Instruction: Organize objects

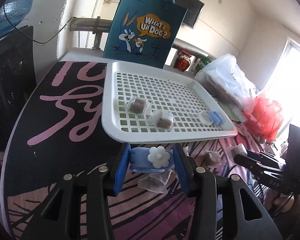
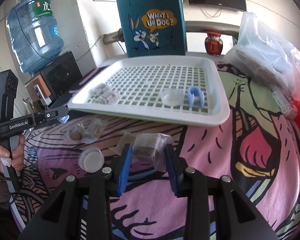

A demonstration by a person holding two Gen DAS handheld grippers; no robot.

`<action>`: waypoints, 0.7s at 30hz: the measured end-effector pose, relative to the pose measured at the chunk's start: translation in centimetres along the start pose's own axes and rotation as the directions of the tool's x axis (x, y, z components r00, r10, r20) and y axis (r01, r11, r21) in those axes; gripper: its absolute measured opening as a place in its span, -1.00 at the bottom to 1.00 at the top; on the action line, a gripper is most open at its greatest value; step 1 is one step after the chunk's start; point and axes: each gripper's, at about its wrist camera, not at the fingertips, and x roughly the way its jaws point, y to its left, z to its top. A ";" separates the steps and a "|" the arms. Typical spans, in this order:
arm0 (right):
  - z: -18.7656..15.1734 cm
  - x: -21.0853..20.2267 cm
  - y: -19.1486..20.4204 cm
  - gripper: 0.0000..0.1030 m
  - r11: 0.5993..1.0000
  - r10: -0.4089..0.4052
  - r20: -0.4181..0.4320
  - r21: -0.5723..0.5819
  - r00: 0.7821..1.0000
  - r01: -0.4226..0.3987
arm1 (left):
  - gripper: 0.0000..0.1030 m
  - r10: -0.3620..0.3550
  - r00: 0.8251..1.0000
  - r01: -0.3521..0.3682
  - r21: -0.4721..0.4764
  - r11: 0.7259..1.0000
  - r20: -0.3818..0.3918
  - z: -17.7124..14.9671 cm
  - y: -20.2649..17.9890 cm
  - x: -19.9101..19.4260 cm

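Between left pads: blue clip with a white flower, pinched end to end by the left gripper, jaws narrowed onto it, just short of the tray's near edge.
Between right pads: brown cube in clear wrap, squeezed by the right gripper, jaws nearly closed on it, over the cloth near the tray's near edge.
Under left grip: another wrapped cube lying on the cloth, apart from the clip.
Beside right grip: small round lidded pot on the cloth, near the left pad; two more wrapped pieces beyond it.
Tray: white, slotted floor, raised rim; two wrapped cubes toward its near-left corner, a clear lid and a second blue clip toward its near-right corner.
Step in hand, as judged: carry both loads over the rim and set them by their like.
Doing it well: clear the rim fully before lowering; clip beside the other clip, cube beside the cubes; hold squeeze steady, since wrap looks slippery; release only once resting flat.
Look of clip: soft blue, rounded, flower facing up.
Look of cube: dark brown, blocky, wrap crinkled and loose at the ends.
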 end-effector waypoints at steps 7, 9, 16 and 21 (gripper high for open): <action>0.1 -0.5 0.6 -0.36 1.000 0.009 0.043 -0.021 0.999 -0.008 | -0.16 -0.002 1.000 0.002 0.108 0.994 0.003 -1.1 -3.3 0.1; 0.2 -0.6 0.8 -0.36 1.000 0.007 0.051 -0.029 0.999 -0.005 | -0.16 0.019 1.000 -0.021 0.172 0.985 0.013 -1.8 -4.6 0.4; 0.1 -0.7 0.9 -0.36 0.998 -0.042 0.088 -0.045 0.995 0.046 | -0.16 0.069 0.997 -0.078 0.248 0.966 0.045 -2.5 -5.8 0.5; -0.2 -0.6 1.2 -0.36 0.997 -0.038 0.098 -0.066 0.994 0.044 | -0.16 0.069 0.996 -0.081 0.281 0.956 0.054 -2.7 -6.4 0.3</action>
